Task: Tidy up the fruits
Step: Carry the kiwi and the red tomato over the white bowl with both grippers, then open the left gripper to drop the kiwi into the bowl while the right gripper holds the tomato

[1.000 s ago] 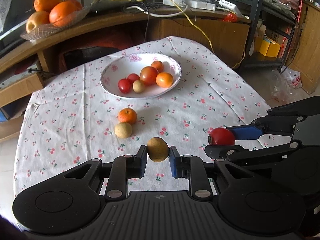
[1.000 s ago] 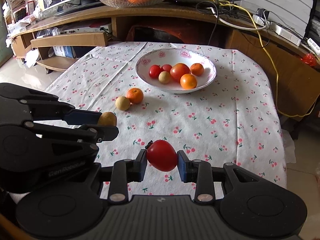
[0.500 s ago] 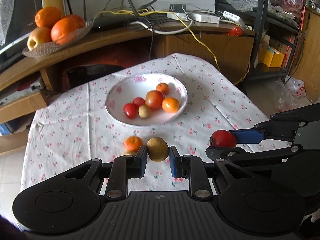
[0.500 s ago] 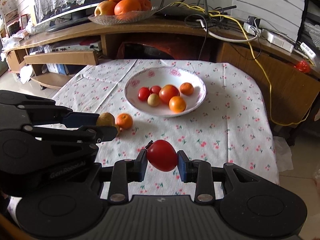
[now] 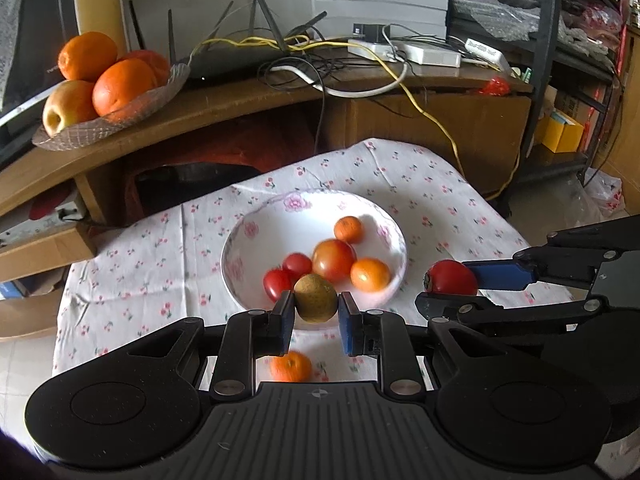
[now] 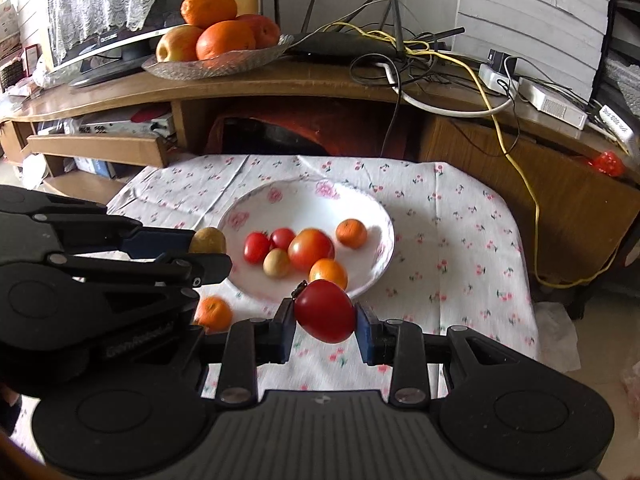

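My left gripper (image 5: 315, 316) has its jaws clenched on a brown fruit (image 5: 315, 298), which blocks the beige fruit (image 6: 276, 263) in the white bowl (image 5: 240, 256); only the right view shows that one. My right gripper (image 6: 325, 322) grips a red tomato (image 6: 325, 311), at 3 o'clock in the left view. A blurred orange (image 5: 291, 367) lies on the desk (image 5: 132, 272) at 6 o'clock, partly cut off.

soft daylight, pretty bright. the bowl (image 5: 240, 240) and the fruit in it are motion-smeared in both views, stuff behind it stays sharper. heavy fisheye bending and dark corners at the edges.
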Demonstrator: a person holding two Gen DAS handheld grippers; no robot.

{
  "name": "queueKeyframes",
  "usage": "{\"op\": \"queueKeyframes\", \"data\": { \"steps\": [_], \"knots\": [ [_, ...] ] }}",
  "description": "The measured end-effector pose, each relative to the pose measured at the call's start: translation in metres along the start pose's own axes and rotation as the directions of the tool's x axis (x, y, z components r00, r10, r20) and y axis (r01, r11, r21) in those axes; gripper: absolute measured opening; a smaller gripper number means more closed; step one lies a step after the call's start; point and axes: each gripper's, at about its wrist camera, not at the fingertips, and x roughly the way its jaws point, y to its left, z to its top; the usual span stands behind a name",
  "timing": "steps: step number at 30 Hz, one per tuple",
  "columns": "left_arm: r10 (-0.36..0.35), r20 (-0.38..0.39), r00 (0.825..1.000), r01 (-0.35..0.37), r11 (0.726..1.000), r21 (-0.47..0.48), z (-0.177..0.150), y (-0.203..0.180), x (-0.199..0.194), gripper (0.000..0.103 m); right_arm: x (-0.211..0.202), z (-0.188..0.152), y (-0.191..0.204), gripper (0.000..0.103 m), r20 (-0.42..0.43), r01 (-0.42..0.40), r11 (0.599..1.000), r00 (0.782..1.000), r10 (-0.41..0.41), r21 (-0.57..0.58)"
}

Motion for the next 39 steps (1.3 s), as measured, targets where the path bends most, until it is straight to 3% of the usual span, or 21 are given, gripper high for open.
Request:
{"op": "queueKeyframes", "data": {
  "steps": [20,33,39],
  "knots": [
    [0.012,-0.064,0.998,-0.015,0.999,-0.042,0.038,0.026,0.087,0.029,0.087,0.042,-0.033,0.033,-0.023,-0.021,0.999,1.0,0.021,0.036],
    [0.009,-0.091,0.996,-0.015,0.998,-0.058,0.039,0.031,0.1,0.03,0.101,0.042,-0.037,0.034,-0.027,-0.043,0.997,0.999,0.044,0.062],
    [0.027,-0.084,0.996,-0.032,0.998,-0.052,0.039,0.032,0.1,0.036,0.101,0.042,-0.037,0.034,-0.02,-0.051,0.996,0.998,0.052,0.067]
  ]
}}
